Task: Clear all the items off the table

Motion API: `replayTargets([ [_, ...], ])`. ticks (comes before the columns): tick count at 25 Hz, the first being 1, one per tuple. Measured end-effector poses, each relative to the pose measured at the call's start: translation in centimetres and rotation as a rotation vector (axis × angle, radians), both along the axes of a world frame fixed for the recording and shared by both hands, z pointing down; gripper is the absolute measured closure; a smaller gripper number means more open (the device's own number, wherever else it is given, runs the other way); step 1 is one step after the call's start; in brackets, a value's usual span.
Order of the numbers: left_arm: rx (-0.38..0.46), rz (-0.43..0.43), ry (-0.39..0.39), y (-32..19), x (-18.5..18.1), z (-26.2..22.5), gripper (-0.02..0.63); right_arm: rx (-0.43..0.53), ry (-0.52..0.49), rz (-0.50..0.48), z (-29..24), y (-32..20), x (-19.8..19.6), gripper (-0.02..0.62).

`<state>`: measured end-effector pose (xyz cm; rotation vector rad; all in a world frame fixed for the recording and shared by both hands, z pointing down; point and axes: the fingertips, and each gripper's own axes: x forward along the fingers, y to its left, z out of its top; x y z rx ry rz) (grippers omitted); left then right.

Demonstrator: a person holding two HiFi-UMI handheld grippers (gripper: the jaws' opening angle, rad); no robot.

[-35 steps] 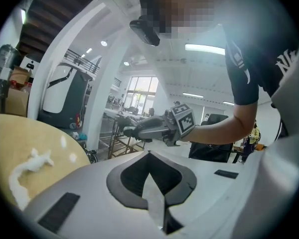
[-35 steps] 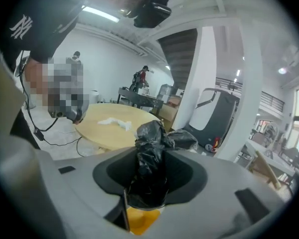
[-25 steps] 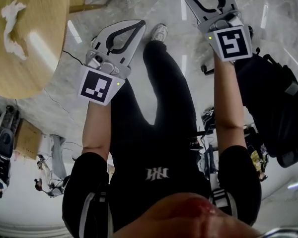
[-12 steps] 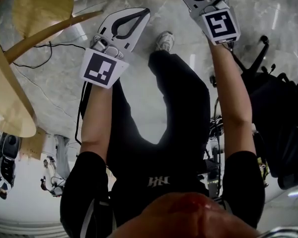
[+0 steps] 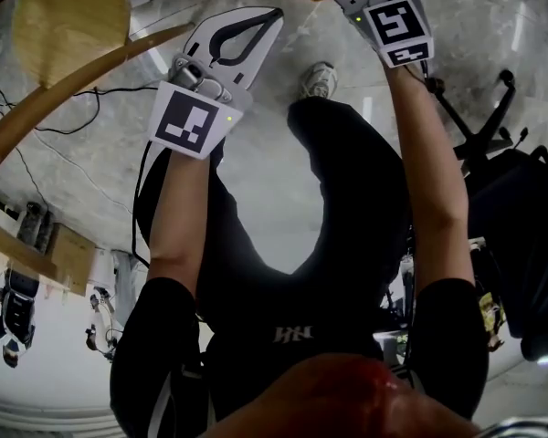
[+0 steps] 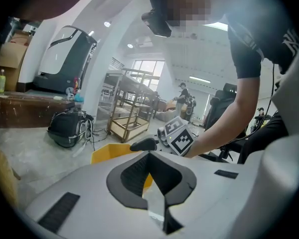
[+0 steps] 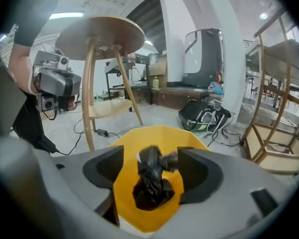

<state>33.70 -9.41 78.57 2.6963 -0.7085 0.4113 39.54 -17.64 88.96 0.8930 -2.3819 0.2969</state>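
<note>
item: dark crumpled wad [image 7: 149, 176], film or cloth by the look, blurred. It is in the mouth of the yellow bin [image 7: 156, 136], between the right jaws, with no pad pressing on it.
handling (my read): light, soft, squashes under a pinch, not fragile. Could snag on a pad or hang on the bin rim. No handle or edge to aim for, so a pinch across the bulk is enough.
bin contents: dark mass low inside the bin. Can't tell if it's the wad's tail or other trash.
right gripper [image 7: 152, 156]: directly over the bin mouth. Jaws have just been opening and now stand wide, with the wad loose between them.
left gripper [image 6: 149, 156]: short of the bin, which shows just past its tips. Jaws fully together, nothing in them.
table [image 7: 102, 34]: round, wooden, beyond the bin and to its left in the right gripper view. Only the underside shows, so can't tell what remains on top.
step (my read): release into the bin.
</note>
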Motion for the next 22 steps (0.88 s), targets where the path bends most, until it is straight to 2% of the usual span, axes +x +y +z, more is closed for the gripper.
replayTargets([
  [3, -0.007, 0.006, 0.000, 0.2, -0.2, -1.2, 0.594, -0.010, -0.002, 0.018, -1.0, 0.1, 0.2, 0.250],
  [6, -0.012, 0.010, 0.034, 0.5, -0.2, -4.8, 0.594, -0.013, -0.005, 0.007, -4.4, 1.0, -0.2, 0.250],
  [8, -0.009, 0.018, 0.069, 1.1, -0.1, -8.9, 0.594, -0.021, -0.025, 0.000, -8.2, 1.9, -0.7, 0.321],
  [10, 0.007, 0.026, 0.104, 1.6, 0.3, -13.4, 0.594, -0.011, -0.039, -0.010, -12.9, 2.8, -0.9, 0.456],
  [11, 0.016, 0.028, 0.121, 1.8, 0.6, -15.7, 0.594, -0.003, -0.038, -0.017, -15.2, 3.2, -0.9, 0.479],
  [14, 0.024, 0.024, 0.166, 2.7, 0.4, -23.2, 0.594, 0.016, -0.035, -0.045, -22.5, 5.2, -1.8, 0.482],
  [17, 0.039, 0.036, 0.166, 3.7, -1.4, -32.0, 0.594, 0.068, -0.067, -0.075, -31.9, 7.4, -3.9, 0.580],
  [20, 0.069, 0.036, 0.142, 4.4, -4.6, -40.3, 0.594, 0.127, -0.126, -0.100, -42.0, 8.8, -6.9, 0.589],
  [22, 0.100, 0.026, 0.121, 5.1, -7.6, -45.5, 0.594, 0.161, -0.165, -0.142, -48.5, 10.1, -10.3, 0.591],
])
